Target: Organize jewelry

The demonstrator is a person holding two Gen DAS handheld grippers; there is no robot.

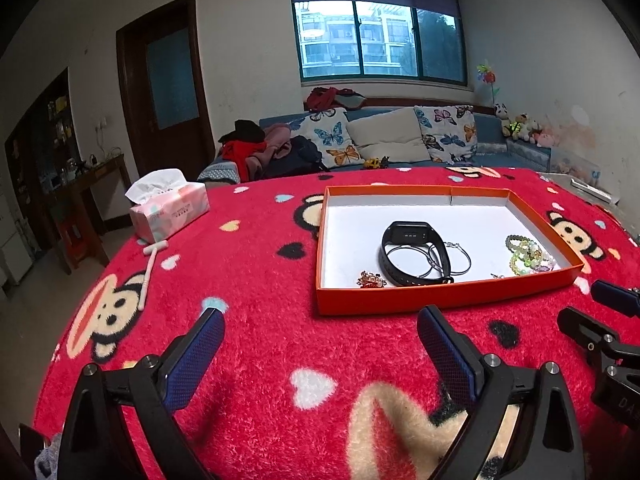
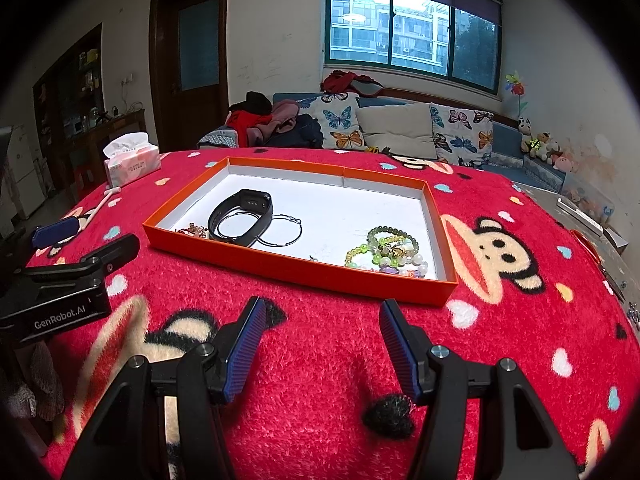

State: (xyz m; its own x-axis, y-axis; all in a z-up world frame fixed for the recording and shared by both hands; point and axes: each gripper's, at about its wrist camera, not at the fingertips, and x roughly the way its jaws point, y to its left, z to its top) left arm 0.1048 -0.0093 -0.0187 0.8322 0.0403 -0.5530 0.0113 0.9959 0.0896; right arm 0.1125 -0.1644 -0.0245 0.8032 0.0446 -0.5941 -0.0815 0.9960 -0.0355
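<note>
A: Both tools stand apart and grip nothing. The left tool (image 1: 320,344) hovers low over the red blanket (image 1: 248,272) at the bottom of the left wrist frame, and the right tool (image 2: 322,330) does the same at the bottom of the right wrist frame, just short of the orange tray (image 2: 280,270).

B: Where does the jewelry lie?

A: All inside that tray. The black watch (image 2: 240,216) and the wire hoops (image 2: 280,232) overlap left of centre, a small gold piece (image 2: 194,231) sits at the near left corner, and the bead bracelets (image 2: 386,250) pile up at the near right corner.

B: So what makes the next step go well?

A: Probably the right tool takes the beads, since they lie straight ahead of it. It should clear the tray's near wall first, then come down with one pad on either side of a single strand, so the pile does not drag along. The hoops are thin and tangled with the watch band; those likely need the other tool steadying the watch.
</note>
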